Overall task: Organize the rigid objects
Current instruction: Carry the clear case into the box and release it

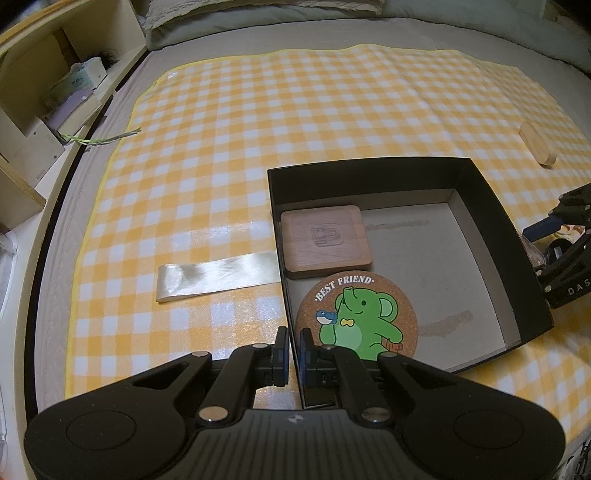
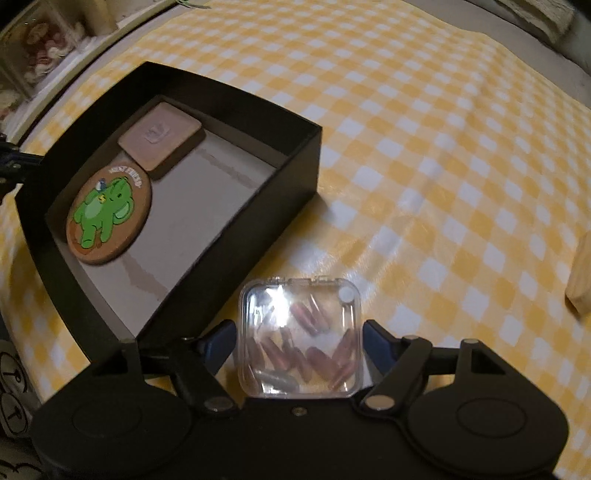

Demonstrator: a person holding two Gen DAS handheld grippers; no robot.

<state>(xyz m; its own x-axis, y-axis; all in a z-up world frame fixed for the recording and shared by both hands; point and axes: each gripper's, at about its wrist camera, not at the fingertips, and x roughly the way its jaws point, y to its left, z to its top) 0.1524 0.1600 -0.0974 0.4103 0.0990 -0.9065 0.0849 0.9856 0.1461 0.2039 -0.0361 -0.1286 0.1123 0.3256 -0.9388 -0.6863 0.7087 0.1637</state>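
A black open box sits on a yellow checked cloth. Inside lie a square wooden coaster and a round cork coaster with a green elephant. My left gripper is shut on the box's near left wall. My right gripper is shut on a clear plastic case of small brown capsules, held just outside the box's near right corner. The right gripper shows at the right edge of the left wrist view.
A cream satin ribbon lies flat left of the box. A pale round wooden piece lies on the cloth to the right. A wooden shelf unit with clutter stands beyond the bed's left edge. Pillows are at the back.
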